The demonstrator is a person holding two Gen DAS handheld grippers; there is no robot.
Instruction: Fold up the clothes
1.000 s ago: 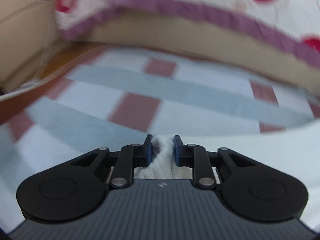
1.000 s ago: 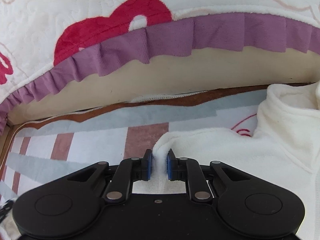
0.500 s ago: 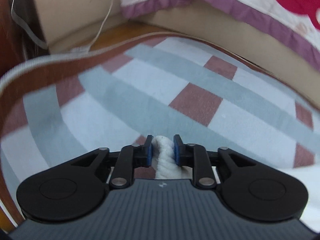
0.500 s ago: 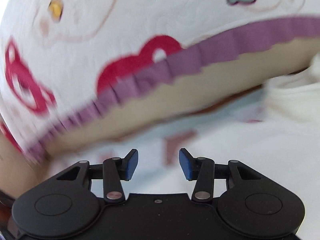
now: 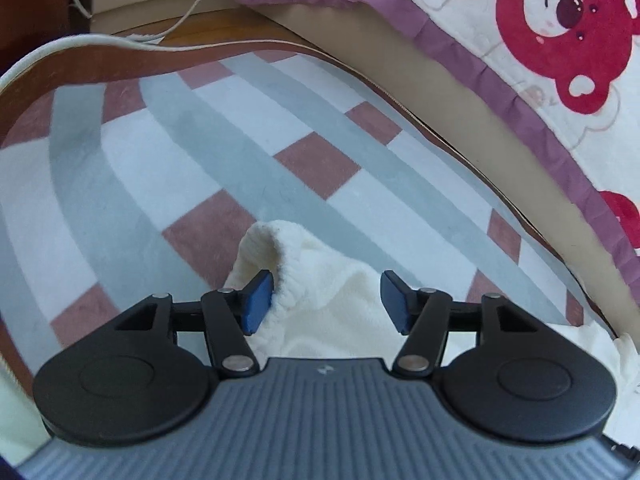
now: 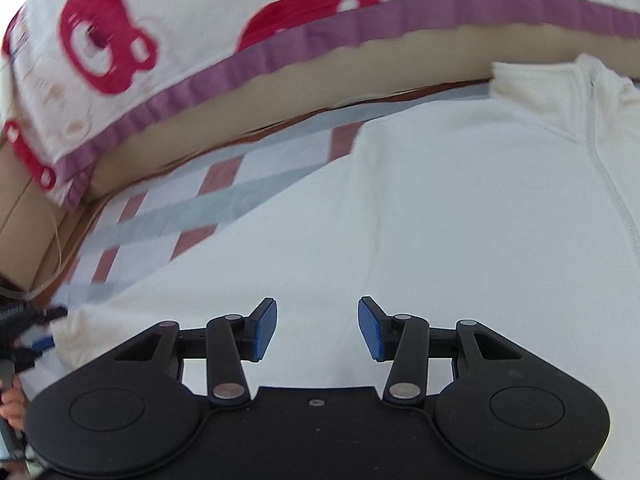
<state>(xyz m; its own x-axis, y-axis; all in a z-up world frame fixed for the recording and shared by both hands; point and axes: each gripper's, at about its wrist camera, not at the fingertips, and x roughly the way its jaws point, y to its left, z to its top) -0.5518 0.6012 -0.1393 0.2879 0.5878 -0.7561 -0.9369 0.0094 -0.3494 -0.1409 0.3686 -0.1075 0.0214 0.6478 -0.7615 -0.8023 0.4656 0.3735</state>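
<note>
My left tool (image 5: 326, 300) tilts down, jaws opening, cream cuff (image 5: 280, 256) loose between them. Right tool (image 6: 317, 330) hangs released over the cream jacket (image 6: 460, 208).

Checked rug (image 5: 168, 148) lies bare to the left and far side, easy passage there. Far edge is walled by the bed base (image 5: 460, 120) under an overhanging bear blanket (image 6: 168, 28). Cream fleece garment (image 6: 460, 208) covers the right.
</note>
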